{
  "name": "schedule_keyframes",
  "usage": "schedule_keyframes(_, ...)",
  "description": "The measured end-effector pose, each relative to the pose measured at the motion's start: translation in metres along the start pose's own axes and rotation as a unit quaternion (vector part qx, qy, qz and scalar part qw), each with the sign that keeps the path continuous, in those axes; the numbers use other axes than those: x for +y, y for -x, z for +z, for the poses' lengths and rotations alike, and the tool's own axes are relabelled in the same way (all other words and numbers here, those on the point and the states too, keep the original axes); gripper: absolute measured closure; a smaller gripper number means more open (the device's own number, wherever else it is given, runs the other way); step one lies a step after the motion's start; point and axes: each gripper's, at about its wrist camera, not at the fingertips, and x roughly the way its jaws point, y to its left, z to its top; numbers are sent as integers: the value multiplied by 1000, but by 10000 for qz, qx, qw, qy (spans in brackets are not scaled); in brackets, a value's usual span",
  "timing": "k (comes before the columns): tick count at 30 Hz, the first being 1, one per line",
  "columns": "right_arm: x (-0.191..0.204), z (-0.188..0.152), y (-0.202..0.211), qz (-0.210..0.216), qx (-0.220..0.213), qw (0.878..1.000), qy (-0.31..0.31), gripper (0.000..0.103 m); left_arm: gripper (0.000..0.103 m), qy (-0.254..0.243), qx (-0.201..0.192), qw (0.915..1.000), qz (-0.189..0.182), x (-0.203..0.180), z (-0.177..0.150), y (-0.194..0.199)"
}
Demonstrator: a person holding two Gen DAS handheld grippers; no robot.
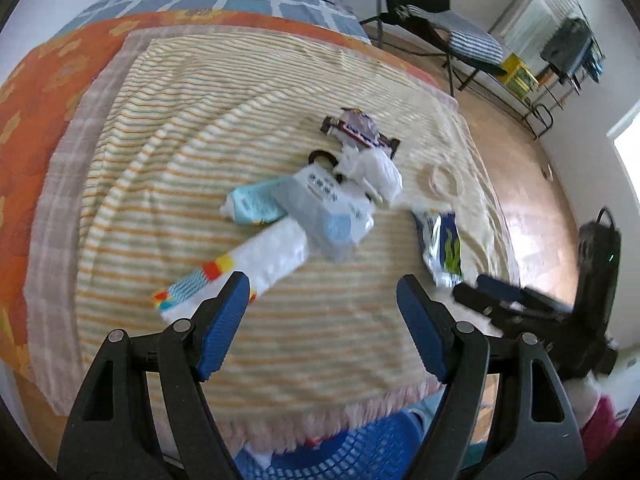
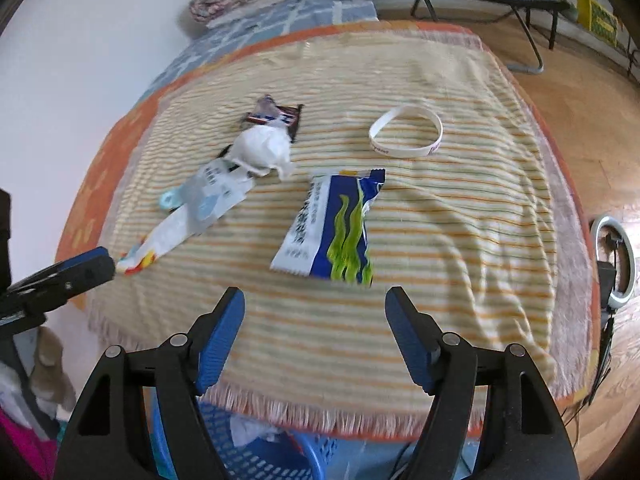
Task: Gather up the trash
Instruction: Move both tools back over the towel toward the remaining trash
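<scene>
Above the striped blanket both claws hover, spread wide and holding nothing. The right claw faces the blue snack packet, which lies flat just ahead of it, probably the next pick. The left claw lines up with the long white wrapper at the near end of the trash pile. A white wristband sits beyond the packet. Below the blanket's fringe waits the blue basket, likely there for easy drops.
</scene>
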Motion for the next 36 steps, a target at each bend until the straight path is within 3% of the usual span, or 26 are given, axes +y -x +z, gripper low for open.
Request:
schedule_keyframes(8, -1, 23, -26, -284, 51, 9996, -77, 30, 25, 482, 170, 9987, 66, -2, 31, -42)
schedule_keyframes(17, -5, 30, -39, -397, 117, 9991, -95, 30, 25, 586, 317, 9969, 414, -7, 46, -78)
schedule_keyframes(26, -15, 34, -39, -449, 71, 9988, -186, 30, 25, 212, 185, 9950, 958, -23, 54, -92)
schedule_keyframes(32, -10, 34, -41, -524, 74, 9985, -110, 31, 25, -521, 113, 9868, 1532, -40, 47, -104)
schedule_keyframes(36, -7, 35, -43, -605, 90, 9981, -80, 31, 37, -781, 26, 9832, 1647, -43, 41, -101)
